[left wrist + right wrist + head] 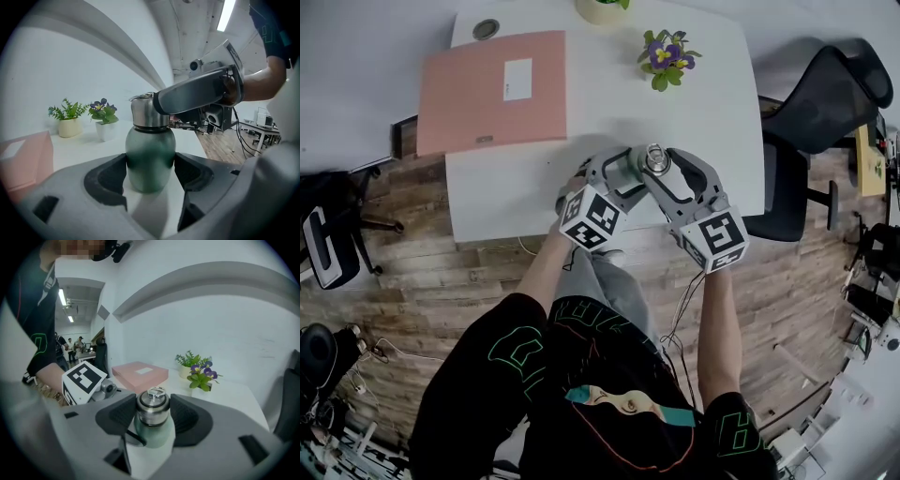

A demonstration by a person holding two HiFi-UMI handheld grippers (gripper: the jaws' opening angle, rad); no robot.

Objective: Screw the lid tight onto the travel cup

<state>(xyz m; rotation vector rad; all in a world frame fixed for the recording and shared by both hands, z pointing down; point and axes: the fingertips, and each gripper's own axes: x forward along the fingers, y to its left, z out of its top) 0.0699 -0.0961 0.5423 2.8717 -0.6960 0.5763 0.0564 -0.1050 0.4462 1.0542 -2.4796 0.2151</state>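
One travel cup (pixel 150 145), body pinched in left gripper (pixel 150 168) jaws, one lid (pixel 153 401) pinched in right gripper (pixel 153 413) jaws.

White table (pixel 712 112), wood-plank floor (pixel 441 281), black office chair (pixel 825 103), white wall (pixel 211 324), ceiling strip light (pixel 228 14).

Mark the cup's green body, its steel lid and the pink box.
green body (pixel 150 159): left gripper view, front of bulge.
steel lid (pixel 153 413): right gripper view, side wall.
pink box (pixel 459 94): head view, top face.
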